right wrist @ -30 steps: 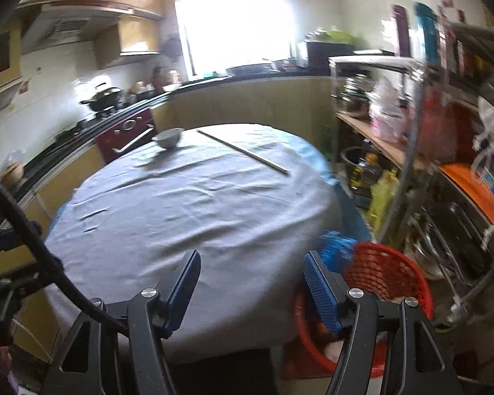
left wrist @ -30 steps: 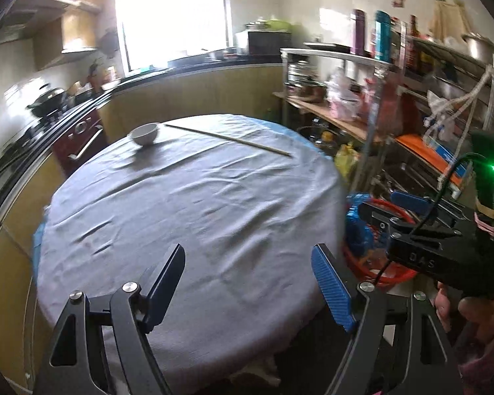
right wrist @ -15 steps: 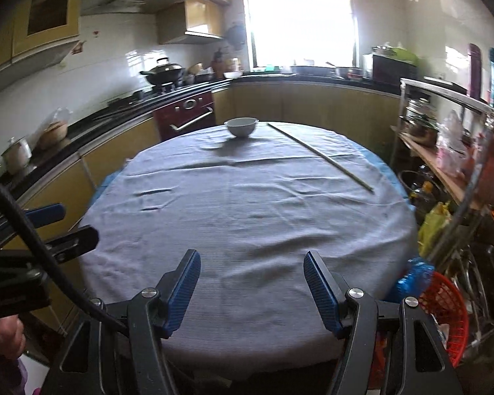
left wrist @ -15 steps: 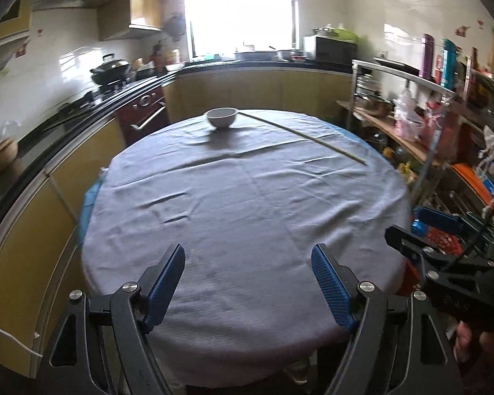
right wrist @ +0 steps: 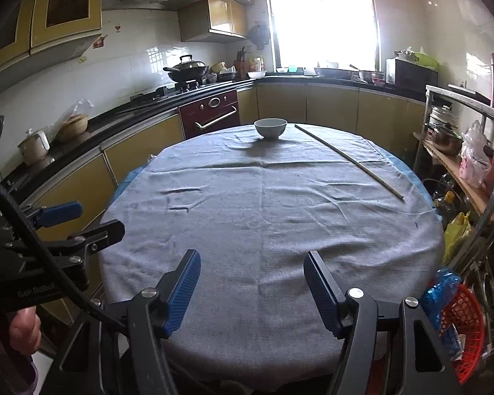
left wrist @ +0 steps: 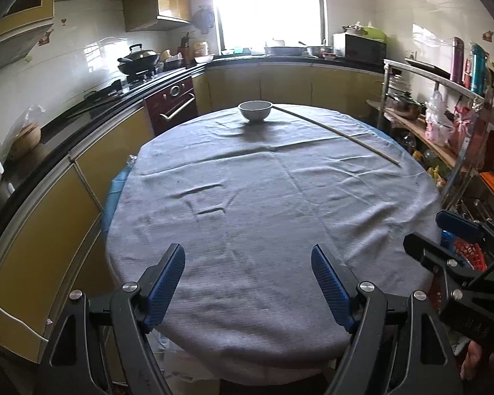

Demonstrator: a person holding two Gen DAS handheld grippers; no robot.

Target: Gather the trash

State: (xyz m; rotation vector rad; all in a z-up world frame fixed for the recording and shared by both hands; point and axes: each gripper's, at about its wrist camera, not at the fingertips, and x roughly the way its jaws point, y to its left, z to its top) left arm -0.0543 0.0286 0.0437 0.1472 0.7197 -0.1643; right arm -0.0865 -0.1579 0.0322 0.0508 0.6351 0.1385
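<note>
A round table (left wrist: pixel 273 230) draped in a grey cloth fills the middle of both views, with yellow-fronted kitchen cabinets (right wrist: pixel 329 105) and a black counter curving around its far and left sides. On the right stands a metal shelf rack (left wrist: pixel 444 125) crowded with pots, bags and bottles, close to the table's right edge. A dark red oven (right wrist: pixel 214 113) sits under the counter behind the table, and a lidded wok (right wrist: pixel 186 67) rests on the hob above it.

Low beside the table's near right edge is a red mesh trash basket (right wrist: pixel 464 326), with a crumpled blue plastic wrapper (right wrist: pixel 439 291) at its rim and other scraps inside; the rack hems it in on the far side.

The left gripper (left wrist: pixel 247 283) hangs over the near edge of the cloth, its blue pads spread wide with nothing between them. The right gripper (right wrist: pixel 252 283) is likewise wide apart and holding nothing, just to the right of the other.

On the far side of the cloth stands a white bowl (left wrist: pixel 255 111), and a long thin wooden stick (left wrist: pixel 336 133) lies slantwise from beside it toward the right edge.
</note>
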